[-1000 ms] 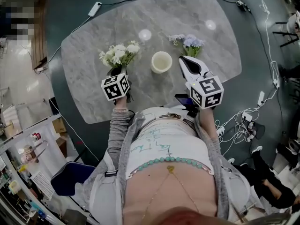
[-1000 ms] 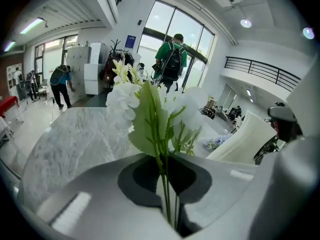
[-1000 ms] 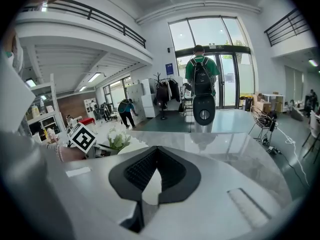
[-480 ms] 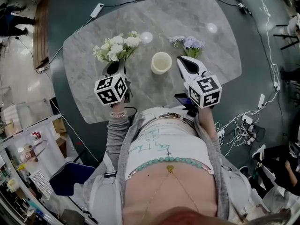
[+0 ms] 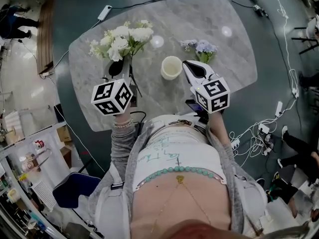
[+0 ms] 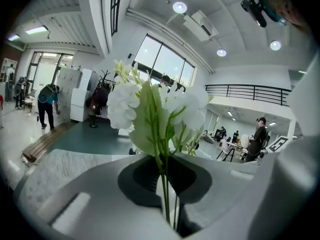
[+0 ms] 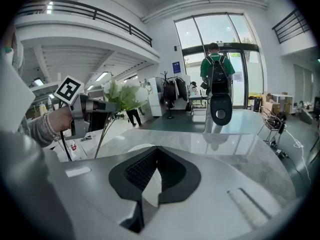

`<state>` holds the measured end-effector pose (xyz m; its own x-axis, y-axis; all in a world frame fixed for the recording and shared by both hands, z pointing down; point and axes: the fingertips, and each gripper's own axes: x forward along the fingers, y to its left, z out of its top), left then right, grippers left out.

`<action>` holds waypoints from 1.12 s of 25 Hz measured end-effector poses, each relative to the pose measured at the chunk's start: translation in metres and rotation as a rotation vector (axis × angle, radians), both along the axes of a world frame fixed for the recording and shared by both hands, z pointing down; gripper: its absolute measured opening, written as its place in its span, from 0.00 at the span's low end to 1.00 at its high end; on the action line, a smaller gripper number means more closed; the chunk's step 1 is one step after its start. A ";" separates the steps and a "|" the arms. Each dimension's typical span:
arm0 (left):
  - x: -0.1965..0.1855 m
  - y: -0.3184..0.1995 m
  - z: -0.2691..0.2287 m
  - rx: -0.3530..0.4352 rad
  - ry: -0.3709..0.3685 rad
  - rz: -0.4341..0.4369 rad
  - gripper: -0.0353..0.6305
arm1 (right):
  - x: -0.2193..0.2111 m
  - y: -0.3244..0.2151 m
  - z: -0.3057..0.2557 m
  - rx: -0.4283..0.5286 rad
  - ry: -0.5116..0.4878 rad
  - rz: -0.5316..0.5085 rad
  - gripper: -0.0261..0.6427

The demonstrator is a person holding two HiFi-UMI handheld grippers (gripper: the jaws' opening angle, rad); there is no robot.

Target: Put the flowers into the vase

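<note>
Neither bunch is in the vase (image 5: 171, 66) yet, so I judge the task barely under way. The vase stands open-mouthed and, as far as I can see, empty near the middle of the table (image 5: 89, 98), between my two tools. The white flowers (image 5: 122, 36) are off the table, held up to the left of the vase and not over its mouth. The purple flowers (image 5: 202, 48) lie on the tabletop on the far right side of the vase, untouched. What is left, as I read it, is carrying the white bunch across and lowering its stems in, then picking up and placing the purple bunch. My left gripper (image 5: 121, 67) is clamped on the thin green stems of the white flowers. Its own view shows the stems pinched where the jaws meet, with the blooms and leaves standing up above them. My right gripper (image 5: 192, 68) has its jaws pressed together with nothing between them. It hangs just right of the vase, its tips close to the purple flowers but touching neither.
</note>
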<state>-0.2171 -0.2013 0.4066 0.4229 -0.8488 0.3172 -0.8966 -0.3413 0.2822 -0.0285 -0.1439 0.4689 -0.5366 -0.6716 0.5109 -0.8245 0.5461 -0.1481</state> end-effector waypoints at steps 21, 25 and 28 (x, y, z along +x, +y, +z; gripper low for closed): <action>0.062 -0.019 -0.128 0.259 0.106 0.142 0.07 | -0.004 0.002 0.016 -0.033 0.023 -0.033 0.08; 0.074 -0.022 -0.144 0.311 0.153 0.155 0.07 | -0.005 0.002 0.018 -0.030 0.020 -0.031 0.08; 0.092 -0.024 -0.140 0.334 0.188 0.174 0.07 | 0.001 0.001 0.028 -0.028 0.018 -0.032 0.08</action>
